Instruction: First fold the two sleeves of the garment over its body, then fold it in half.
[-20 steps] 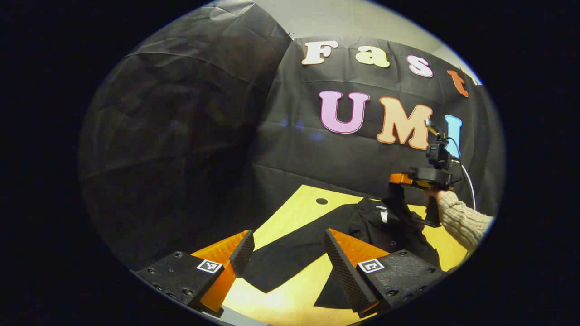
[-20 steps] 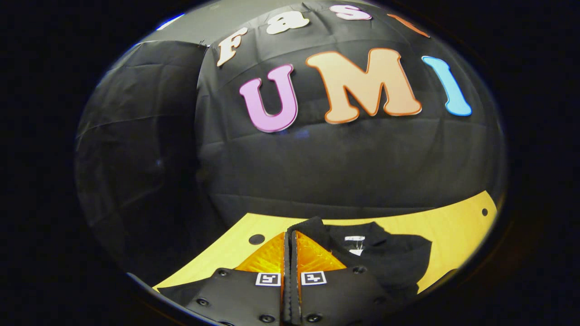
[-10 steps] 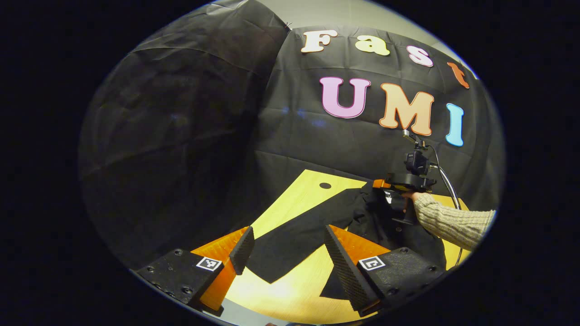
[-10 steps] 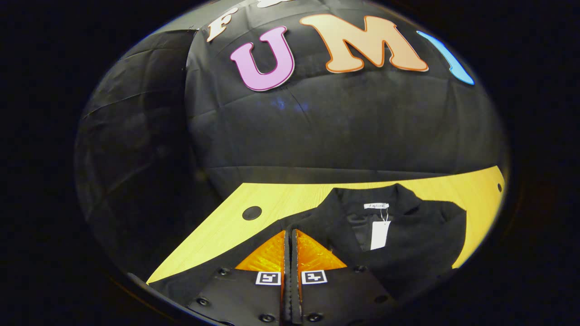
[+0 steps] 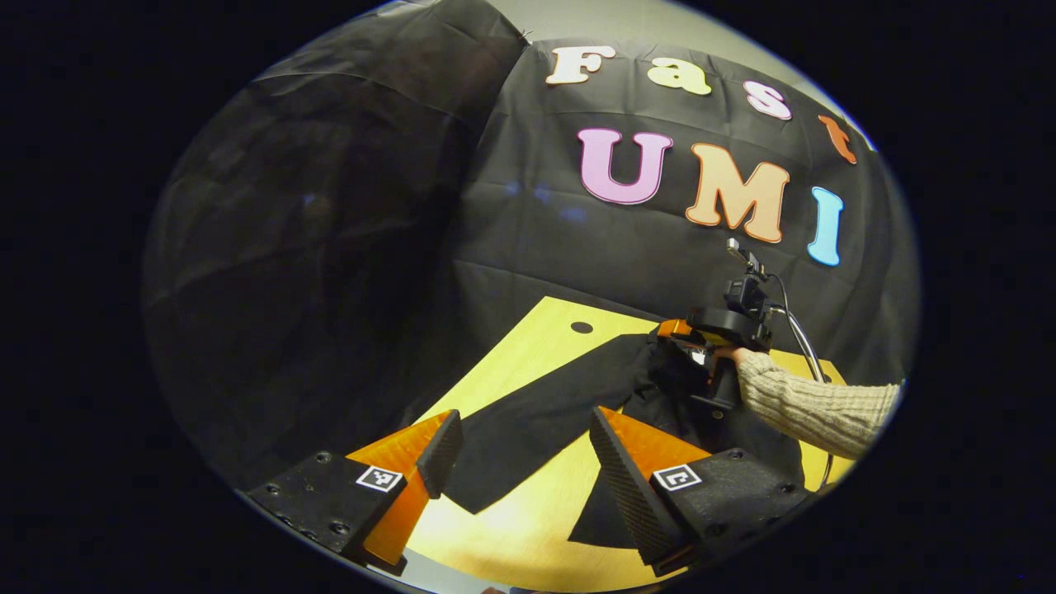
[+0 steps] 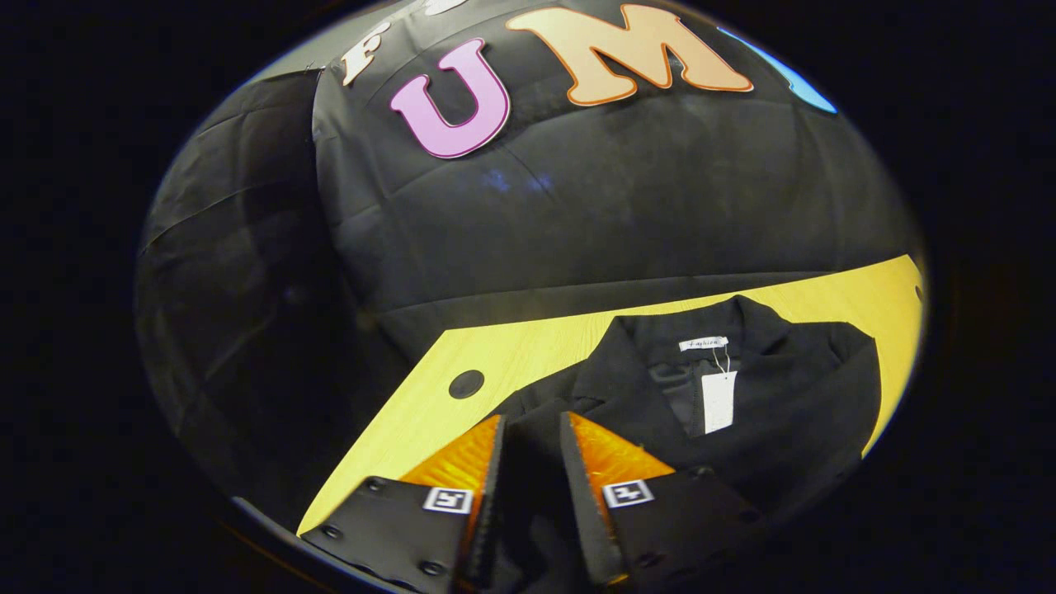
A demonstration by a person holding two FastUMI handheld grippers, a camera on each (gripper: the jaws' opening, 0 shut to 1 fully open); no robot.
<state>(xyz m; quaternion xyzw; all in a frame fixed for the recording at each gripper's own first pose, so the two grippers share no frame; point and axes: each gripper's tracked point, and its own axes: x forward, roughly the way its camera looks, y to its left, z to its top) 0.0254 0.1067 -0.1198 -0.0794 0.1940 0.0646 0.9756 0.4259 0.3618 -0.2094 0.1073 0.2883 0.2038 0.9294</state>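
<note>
Right gripper [image 6: 532,421] had just let go of one sleeve on the jacket [image 6: 767,421], fingers apart. Left gripper [image 5: 520,441] hung open over the other sleeve [image 5: 536,412]; guess that needed grabbing next.

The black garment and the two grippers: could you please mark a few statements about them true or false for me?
1. The black garment lies on a wooden table. True.
2. The left gripper has its fingers shut on a sleeve. False: its fingers stand wide apart above the left sleeve, gripping nothing.
3. A white tag hangs at the garment's collar. True.
4. The right gripper is clamped fully shut. False: its fingers are parted, with dark cloth between them.
5. The left sleeve is folded over the body. False: it stretches out flat across the table.
</note>
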